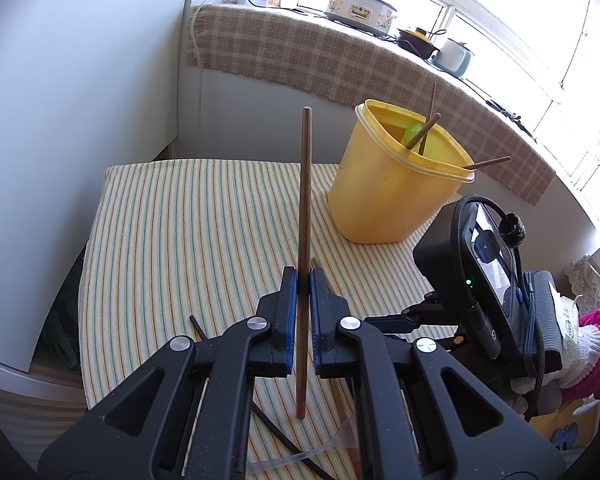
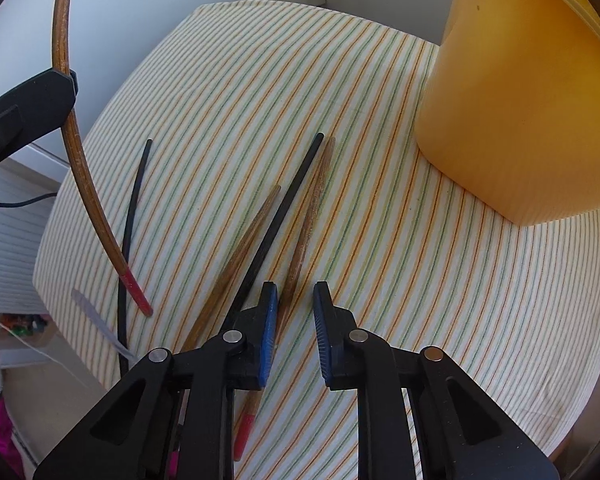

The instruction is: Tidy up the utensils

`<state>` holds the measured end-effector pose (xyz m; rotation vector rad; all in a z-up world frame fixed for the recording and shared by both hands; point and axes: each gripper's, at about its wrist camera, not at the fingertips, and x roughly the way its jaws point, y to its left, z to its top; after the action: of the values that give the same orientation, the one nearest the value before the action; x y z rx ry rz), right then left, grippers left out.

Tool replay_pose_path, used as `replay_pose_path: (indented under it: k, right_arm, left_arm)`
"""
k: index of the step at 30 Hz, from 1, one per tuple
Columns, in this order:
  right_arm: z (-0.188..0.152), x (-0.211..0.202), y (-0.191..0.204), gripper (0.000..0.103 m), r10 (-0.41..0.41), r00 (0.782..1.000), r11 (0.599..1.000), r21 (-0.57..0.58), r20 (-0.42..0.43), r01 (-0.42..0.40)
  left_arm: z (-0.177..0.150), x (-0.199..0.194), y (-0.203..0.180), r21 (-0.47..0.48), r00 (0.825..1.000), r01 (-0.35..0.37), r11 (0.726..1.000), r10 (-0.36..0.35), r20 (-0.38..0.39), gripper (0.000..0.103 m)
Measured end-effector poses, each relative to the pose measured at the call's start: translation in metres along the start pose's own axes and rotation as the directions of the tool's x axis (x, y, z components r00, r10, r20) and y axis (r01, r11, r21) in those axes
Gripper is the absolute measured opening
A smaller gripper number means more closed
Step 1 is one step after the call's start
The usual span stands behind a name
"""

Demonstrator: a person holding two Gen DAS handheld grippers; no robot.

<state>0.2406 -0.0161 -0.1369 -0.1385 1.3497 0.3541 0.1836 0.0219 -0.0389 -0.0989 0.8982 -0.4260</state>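
The left gripper is clamping a brown wooden chopstick between its blue pads, jaws nearly together around the shaft; the stick is standing almost upright, its red-painted end pointing down toward the striped cloth and its plain end rising above the fingers. In the right wrist view the same stick is curving along the left edge, its red tip hanging just over the cloth beside a thin black chopstick lying there. The right gripper is pointing steeply down at the cloth with its jaws standing a little apart and gripping nothing; a brown chopstick is lying in the gap just ahead of the pads, whether touching the left pad cannot be told. Beside it are lying another black chopstick and another brown chopstick. The yellow plastic tub is standing on the far right of the cloth, already holding a few sticks and something green. A white packet at the right edge is showing print too small to read; no other writing is legible.
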Motion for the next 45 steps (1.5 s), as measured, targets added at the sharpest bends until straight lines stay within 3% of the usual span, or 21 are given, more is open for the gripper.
replay_pose_path:
  k: [6,8,16,20,25,30,35,45]
  right_arm:
    - [0.01,0.006,0.022,0.014,-0.082,0.997,0.995,-0.051,0.004,0.082]
    - [0.01,0.006,0.025,0.007,-0.066,0.998,0.996,-0.06,0.007,0.066]
    - [-0.014,-0.014,0.006,0.005,0.023,0.993,0.999,-0.037,0.112,-0.019]
    - [-0.035,-0.043,-0.013,0.005,0.069,0.974,0.998,-0.024,0.214,-0.065]
    - [-0.057,-0.074,-0.026,0.005,0.067,0.941,0.998,-0.014,0.331,-0.066]
    - [-0.067,-0.109,-0.029,0.005,0.0,0.894,0.999,-0.048,0.447,0.025]
    - [-0.076,-0.129,-0.034,0.005,-0.015,0.866,0.998,-0.045,0.5,0.044]
    - [-0.075,-0.14,-0.046,0.005,-0.01,0.843,0.999,-0.025,0.538,0.028]
  left_arm:
    - [0.0,0.004,0.0,-0.001,1.0,-0.001,1.0,0.001,-0.007,0.004]
    - [0.0,0.005,0.001,-0.005,1.0,-0.001,1.0,0.001,-0.009,0.004]
    - [-0.001,-0.006,-0.002,-0.002,1.0,0.005,1.0,-0.005,0.021,0.004]
    - [0.001,-0.017,-0.009,0.015,0.999,0.008,1.0,-0.009,0.054,0.004]
    - [0.008,-0.031,-0.019,0.033,0.995,0.012,0.999,-0.015,0.095,0.004]
    - [0.017,-0.038,-0.031,0.062,0.992,0.007,0.998,-0.015,0.126,0.004]
    - [0.016,-0.029,-0.035,0.077,0.994,0.006,0.997,-0.014,0.104,0.004]
    - [0.011,-0.021,-0.032,0.054,0.996,0.015,0.998,-0.02,0.086,0.002]
